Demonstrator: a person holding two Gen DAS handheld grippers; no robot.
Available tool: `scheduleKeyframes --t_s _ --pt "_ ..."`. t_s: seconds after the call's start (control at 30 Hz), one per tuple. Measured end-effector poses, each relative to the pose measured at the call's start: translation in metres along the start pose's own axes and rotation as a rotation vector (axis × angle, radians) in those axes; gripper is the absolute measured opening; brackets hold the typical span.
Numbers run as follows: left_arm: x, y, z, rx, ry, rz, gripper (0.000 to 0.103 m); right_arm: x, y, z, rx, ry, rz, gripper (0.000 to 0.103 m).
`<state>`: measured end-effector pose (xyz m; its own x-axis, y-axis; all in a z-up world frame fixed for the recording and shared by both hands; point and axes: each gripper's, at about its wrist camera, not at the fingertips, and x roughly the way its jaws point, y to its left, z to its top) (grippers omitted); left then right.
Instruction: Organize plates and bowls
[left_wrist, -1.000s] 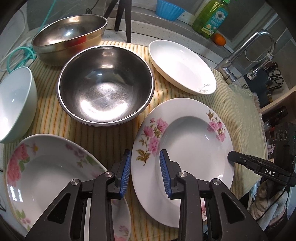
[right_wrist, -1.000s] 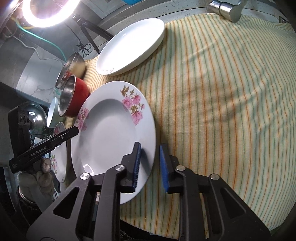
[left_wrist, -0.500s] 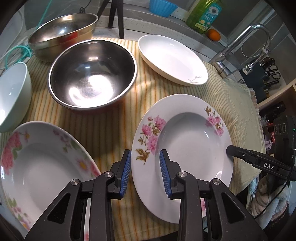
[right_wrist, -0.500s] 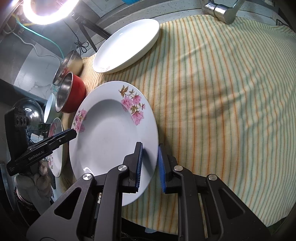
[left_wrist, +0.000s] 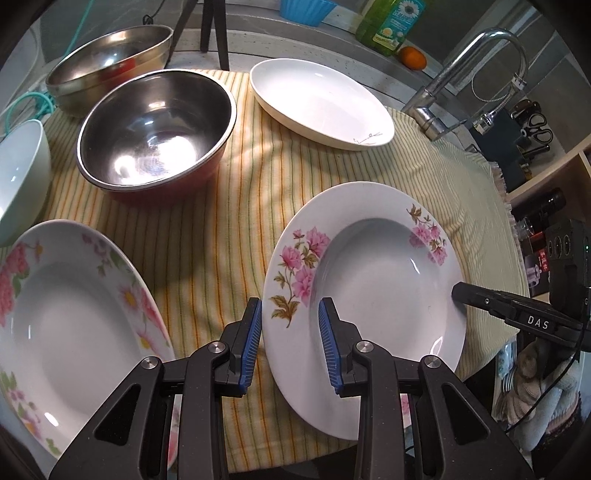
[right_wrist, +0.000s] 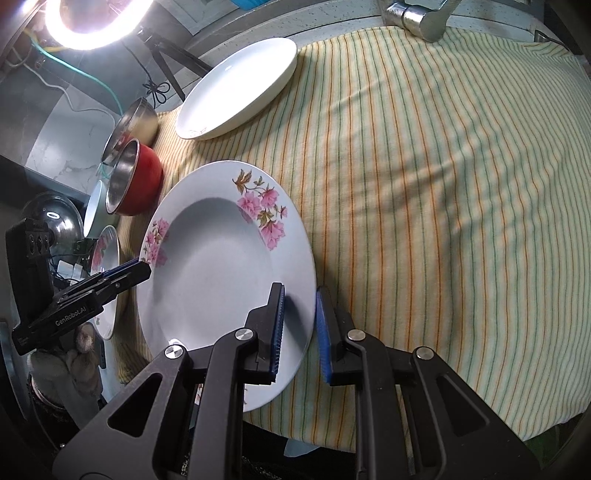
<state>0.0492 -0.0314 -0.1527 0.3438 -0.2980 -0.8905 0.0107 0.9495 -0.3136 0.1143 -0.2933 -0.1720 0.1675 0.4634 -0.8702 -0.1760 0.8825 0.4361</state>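
Note:
A white soup plate with pink flowers (left_wrist: 373, 266) lies on the striped cloth; it also shows in the right wrist view (right_wrist: 221, 266). My left gripper (left_wrist: 290, 341) is open, its jaws astride the plate's left rim. My right gripper (right_wrist: 298, 328) has its jaws close on either side of the plate's right rim, a narrow gap showing at each pad. A second flowered plate (left_wrist: 70, 299) lies at the left. A steel bowl with red outside (left_wrist: 155, 125), a larger steel bowl (left_wrist: 110, 81), a white bowl (left_wrist: 18, 177) and a plain white dish (left_wrist: 321, 103) stand behind.
A faucet (left_wrist: 476, 74), a green soap bottle (left_wrist: 391, 22), an orange (left_wrist: 412, 57) and a blue cup (left_wrist: 303, 9) line the back counter. A ring light (right_wrist: 92, 22) on a tripod stands at the far left. The striped cloth (right_wrist: 443, 203) stretches to the right.
The left view has pulled back and dropped, so the bowls look farther off. The right jaws have narrowed around the plate's rim. The plate stays on the cloth.

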Motion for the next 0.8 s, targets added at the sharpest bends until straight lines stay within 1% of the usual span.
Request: scheduleKeyframes --t_s 0.33,0.37,0.4,0.43,0.47,0.53,0.57,0.6,0.63,0.67,0.8 --pt "-0.002 -0.001 -0.001 0.004 -0.009 0.005 0.029 0.000 0.003 -0.003 -0.040 0.002 -0.032 0.021" --pt "-0.003 0.000 -0.001 0.004 -0.013 0.007 0.029 0.000 0.005 -0.003 -0.047 -0.001 -0.045 0.027" --pt "-0.005 -0.001 -0.002 0.005 -0.020 0.011 0.029 -0.002 0.006 -0.003 -0.055 -0.010 -0.059 0.041" --pt "-0.007 -0.001 -0.002 0.008 -0.027 0.019 0.029 -0.003 0.007 -0.003 -0.059 -0.020 -0.072 0.049" --pt "-0.009 0.000 -0.001 0.010 -0.033 0.025 0.030 -0.006 0.008 -0.003 -0.063 -0.038 -0.088 0.059" --pt "-0.014 0.001 -0.001 0.013 -0.041 0.030 0.032 -0.011 0.009 -0.002 -0.072 -0.061 -0.107 0.061" --pt "-0.017 0.002 -0.001 0.014 -0.051 0.036 0.035 -0.014 0.010 -0.001 -0.080 -0.072 -0.119 0.062" --pt "-0.020 0.003 -0.001 0.015 -0.061 0.047 0.042 -0.017 0.011 -0.001 -0.088 -0.080 -0.131 0.067" --pt "-0.023 0.003 -0.001 0.016 -0.073 0.057 0.044 -0.019 0.013 0.000 -0.097 -0.091 -0.146 0.070" --pt "-0.027 0.004 0.000 0.016 -0.082 0.059 0.045 -0.023 0.017 0.000 -0.112 -0.109 -0.168 0.075" --pt "-0.041 0.007 0.001 0.018 -0.124 0.080 0.045 -0.037 0.035 0.001 -0.160 -0.174 -0.238 0.082"
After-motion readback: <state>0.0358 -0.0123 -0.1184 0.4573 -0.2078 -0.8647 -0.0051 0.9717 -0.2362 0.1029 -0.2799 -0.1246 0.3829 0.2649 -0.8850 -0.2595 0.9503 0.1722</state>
